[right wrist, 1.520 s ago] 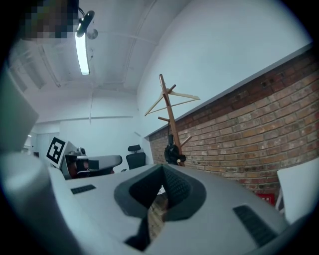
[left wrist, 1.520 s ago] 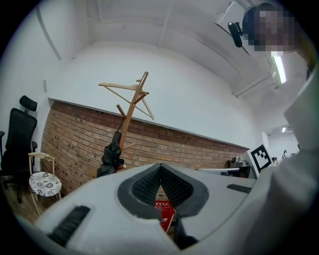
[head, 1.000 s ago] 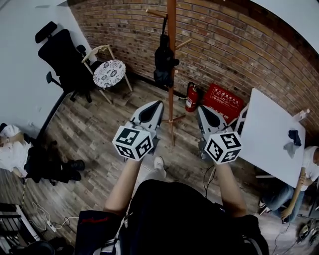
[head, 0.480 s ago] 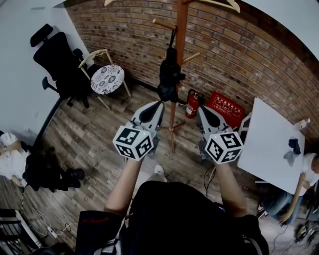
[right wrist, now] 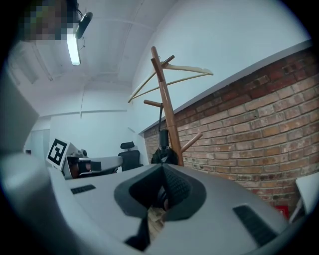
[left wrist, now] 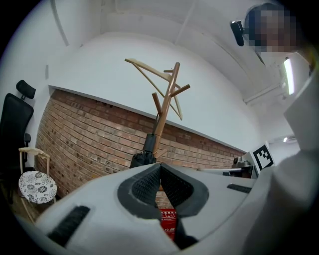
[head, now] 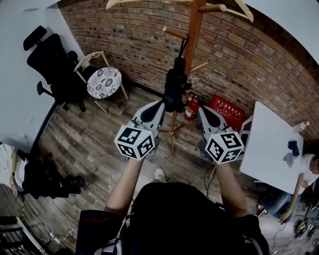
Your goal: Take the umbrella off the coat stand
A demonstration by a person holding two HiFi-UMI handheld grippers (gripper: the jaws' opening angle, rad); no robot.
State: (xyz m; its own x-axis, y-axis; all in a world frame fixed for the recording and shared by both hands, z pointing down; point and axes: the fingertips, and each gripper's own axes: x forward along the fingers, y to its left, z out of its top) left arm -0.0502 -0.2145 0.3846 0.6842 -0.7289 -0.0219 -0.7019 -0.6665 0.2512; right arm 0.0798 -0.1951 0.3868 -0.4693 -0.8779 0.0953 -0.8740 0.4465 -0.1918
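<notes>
A black folded umbrella (head: 175, 89) hangs by its strap from a peg on the wooden coat stand (head: 193, 45) in front of the brick wall. Both grippers are held level, side by side, just short of it. My left gripper (head: 158, 103) is shut and empty, with its tip a little left of the umbrella's lower end. My right gripper (head: 202, 108) is also shut and empty, to the right of the stand's pole. In the left gripper view the umbrella (left wrist: 143, 155) shows just above the closed left gripper (left wrist: 160, 164). In the right gripper view the umbrella (right wrist: 163, 148) sits above the right gripper (right wrist: 163, 167).
A wooden hanger (head: 119, 4) rides the top of the stand. A fire extinguisher (head: 190, 106) and a red crate (head: 224, 107) sit by its foot. A black office chair (head: 52, 62) and a cushioned wooden chair (head: 103, 81) stand left. A white table (head: 271, 144) with a seated person (head: 304, 172) is at right.
Both grippers have advanced toward the coat stand, so the stand and the umbrella look nearer and sit just beyond the tips. The jaws have stayed shut.
</notes>
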